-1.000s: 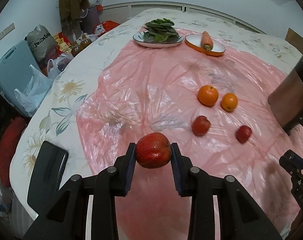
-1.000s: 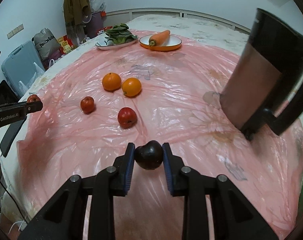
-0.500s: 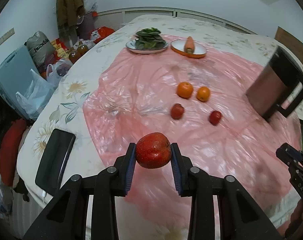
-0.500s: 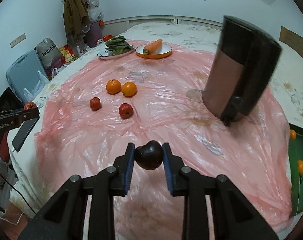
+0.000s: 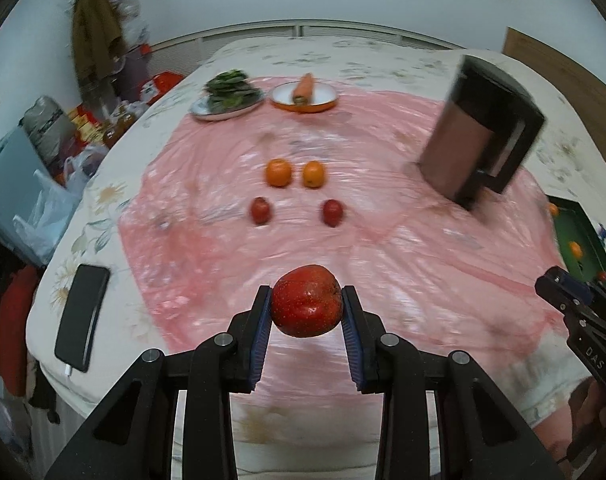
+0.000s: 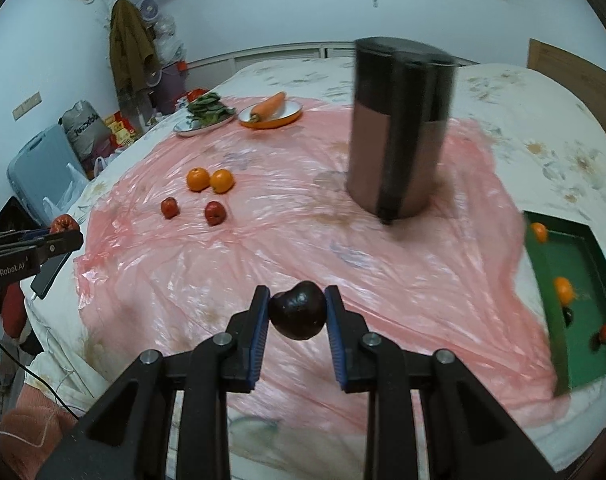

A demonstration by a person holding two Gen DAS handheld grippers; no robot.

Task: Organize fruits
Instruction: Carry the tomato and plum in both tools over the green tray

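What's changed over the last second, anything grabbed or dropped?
Both tools pulled back from the table: the fruits look smaller and the green tray came into view. Nothing grabbed or dropped. Left tool still grips the red apple, right tool the dark fruit.

Red apple (image 5: 306, 301) clamped aloft between blue pads; dark plum-like fruit (image 6: 298, 310) likewise pinched. Two oranges (image 5: 278, 173) side by side on pink plastic sheet (image 5: 383, 248), two small red apples (image 5: 260, 210) just nearer. More fruit scattered in green tray (image 6: 579, 256) at table's right edge.
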